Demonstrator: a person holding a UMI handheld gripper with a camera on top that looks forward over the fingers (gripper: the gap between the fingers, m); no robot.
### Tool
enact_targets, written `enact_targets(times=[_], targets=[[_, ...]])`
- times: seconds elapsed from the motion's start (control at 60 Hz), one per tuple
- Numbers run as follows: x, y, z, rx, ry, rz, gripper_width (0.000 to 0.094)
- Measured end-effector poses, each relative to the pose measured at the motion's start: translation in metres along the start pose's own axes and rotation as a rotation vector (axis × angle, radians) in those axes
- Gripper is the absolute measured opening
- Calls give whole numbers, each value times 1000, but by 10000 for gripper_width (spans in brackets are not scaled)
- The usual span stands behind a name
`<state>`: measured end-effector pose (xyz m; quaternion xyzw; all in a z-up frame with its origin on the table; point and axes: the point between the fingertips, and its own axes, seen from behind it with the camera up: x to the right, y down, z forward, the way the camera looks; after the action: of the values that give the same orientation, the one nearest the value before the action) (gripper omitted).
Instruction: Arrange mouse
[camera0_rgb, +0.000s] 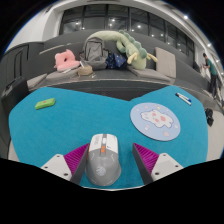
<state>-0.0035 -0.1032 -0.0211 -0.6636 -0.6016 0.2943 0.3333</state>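
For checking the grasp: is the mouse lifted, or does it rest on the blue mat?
Cannot tell. The mouse sits between the gripper fingers, both pink pads against its sides, above the blue mat; its underside is hidden.

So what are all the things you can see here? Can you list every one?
mouse: one, grey and white, between the gripper's two fingers, on the teal mat
teal mat: one, teal, covering the desk ahead of the fingers
round pad: one, pale blue with a white picture on it, on the mat ahead and to the right of the mouse
green block: one, green, on the mat far left of the mouse
small blue thing: one, blue, at the mat's far right edge, too small to name
plush toys: a pile, pink, grey and green, beyond the mat
gripper: one, magenta pads, fingers at either side of the mouse
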Motion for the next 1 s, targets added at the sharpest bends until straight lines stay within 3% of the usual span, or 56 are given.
enact_targets(times=[0.1,0.133,0.167,0.183,0.35,0.5,0.717,0.9,1.0], targets=[[-3,2,0,-12,-10,18,818],[-7,3,0,-17,-25,22,732],[-9,3,0,-18,-24,17,512],[-8,3,0,-18,-19,14,480],[-8,3,-1,-29,-19,29,363],[-14,-9,-26,-38,-89,39,357],[19,-112,-75,118,-100,32,357],[108,-171,-38,190,12,93,367],[152,-161,9,150,86,87,366]])
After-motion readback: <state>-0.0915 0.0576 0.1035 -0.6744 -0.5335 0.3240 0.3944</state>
